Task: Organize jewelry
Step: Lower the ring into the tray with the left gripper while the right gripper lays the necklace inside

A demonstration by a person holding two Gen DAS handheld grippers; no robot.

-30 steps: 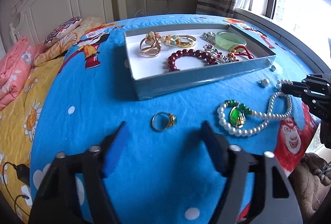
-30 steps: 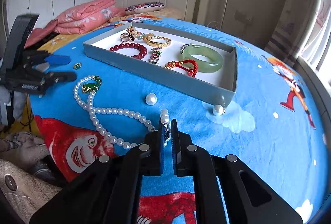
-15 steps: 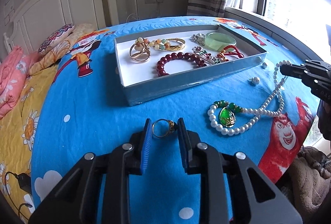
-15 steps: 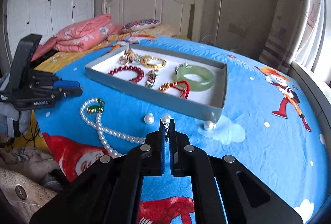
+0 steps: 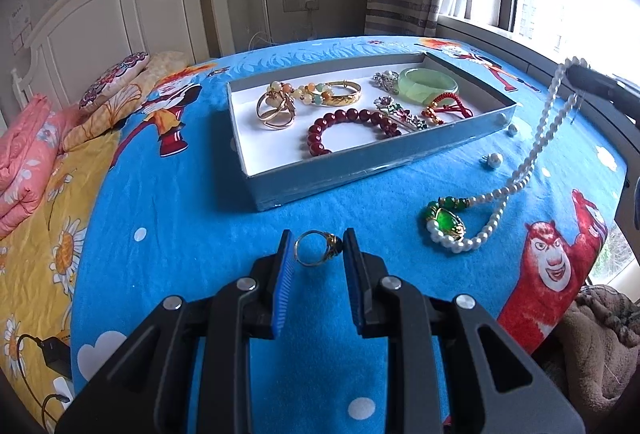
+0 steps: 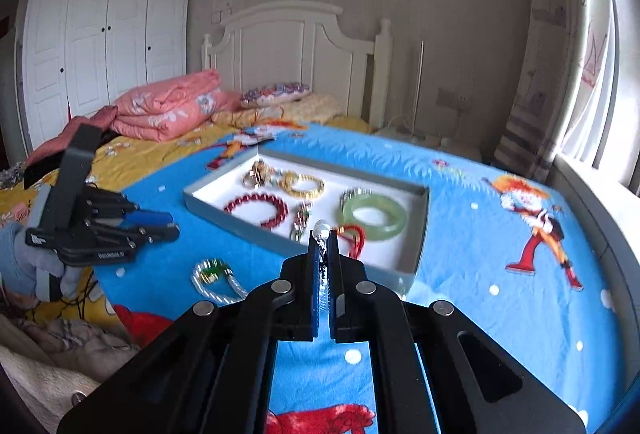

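The left gripper is pinching a gold ring between its blue pads, holding it upright near the fingertips over the blue sheet. The right gripper is clamping one end of the pearl necklace; a single bead is poking out past its closed tips. From the left view the strand is hanging taut from that gripper down to the sheet, where its green pendant and the lower loop of pearls are resting, to the right of the ring. The tray is sitting farther back, holding a red bead bracelet, a jade bangle, gold bangles, a red cord piece and a brooch. Two loose pearls are lying on the sheet just beside the tray's near right corner, between it and the hanging strand.
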